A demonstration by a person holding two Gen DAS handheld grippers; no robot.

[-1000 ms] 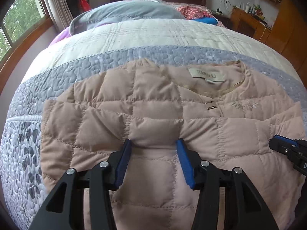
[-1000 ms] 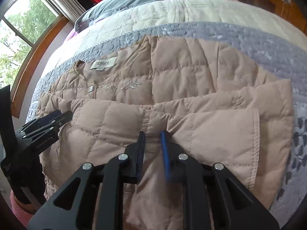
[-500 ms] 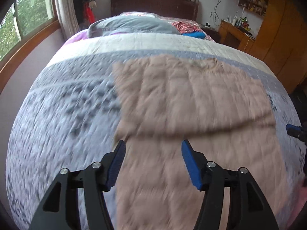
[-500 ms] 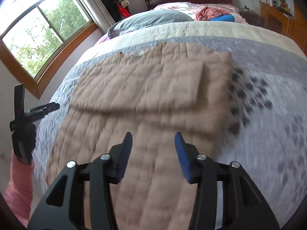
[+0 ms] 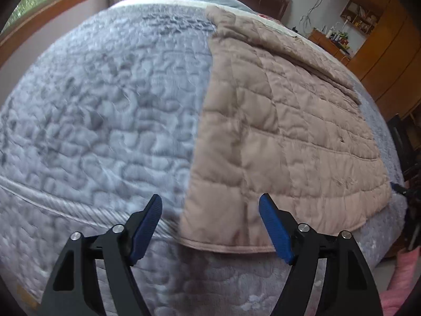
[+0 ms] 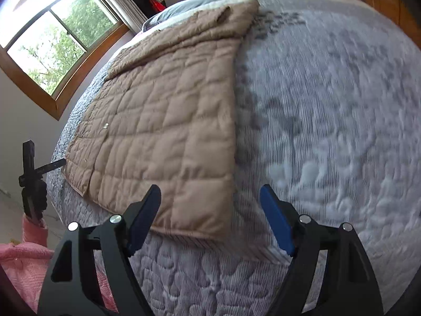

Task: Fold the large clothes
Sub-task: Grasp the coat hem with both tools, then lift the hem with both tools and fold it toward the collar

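Left wrist view shows the jacket (image 5: pixel 284 131) lying flat on the bed (image 5: pixel 92 105), with its sides folded in so it makes a long, neat shape. It lies this way, I think, so the low end near the bed's edge can be picked up and folded over to the far end. The left hand-held gripper (image 5: pixel 210 223) is wide apart and holds nothing; it hangs above the jacket's near left corner, not touching it. In the right wrist view the right hand-held gripper (image 6: pixel 210 218) is also spread wide and empty, above the near right corner of the jacket (image 6: pixel 163 121). I think both are lined up to pinch those two corners next
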